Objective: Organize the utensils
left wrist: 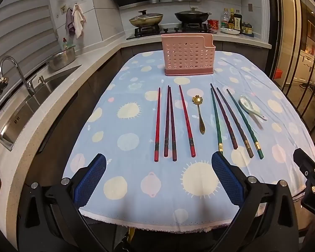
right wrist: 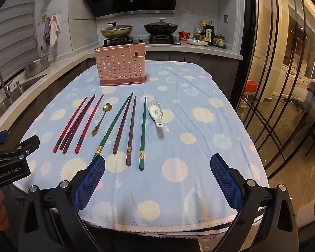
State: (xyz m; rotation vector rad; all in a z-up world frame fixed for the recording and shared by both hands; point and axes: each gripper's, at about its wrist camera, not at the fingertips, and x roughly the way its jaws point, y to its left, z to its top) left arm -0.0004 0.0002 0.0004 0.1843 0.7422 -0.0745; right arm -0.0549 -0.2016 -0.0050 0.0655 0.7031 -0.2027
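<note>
A pink perforated utensil holder (left wrist: 188,57) (right wrist: 121,65) stands at the far end of the table. In front of it lie several red and dark chopsticks (left wrist: 171,124) (right wrist: 77,121), a gold flower spoon (left wrist: 199,113) (right wrist: 100,117), several green and dark chopsticks (left wrist: 233,121) (right wrist: 132,126), and a white ceramic spoon (left wrist: 250,107) (right wrist: 156,113). My left gripper (left wrist: 158,163) is open and empty above the near table edge, short of the chopsticks. My right gripper (right wrist: 157,166) is open and empty, just short of the green chopsticks' ends.
The table has a blue dotted cloth (left wrist: 136,189) (right wrist: 199,147). A counter with sink (left wrist: 31,96) runs along the left. A stove with two pans (left wrist: 170,19) and bottles (left wrist: 235,21) stand behind. A glass door (right wrist: 283,84) is on the right.
</note>
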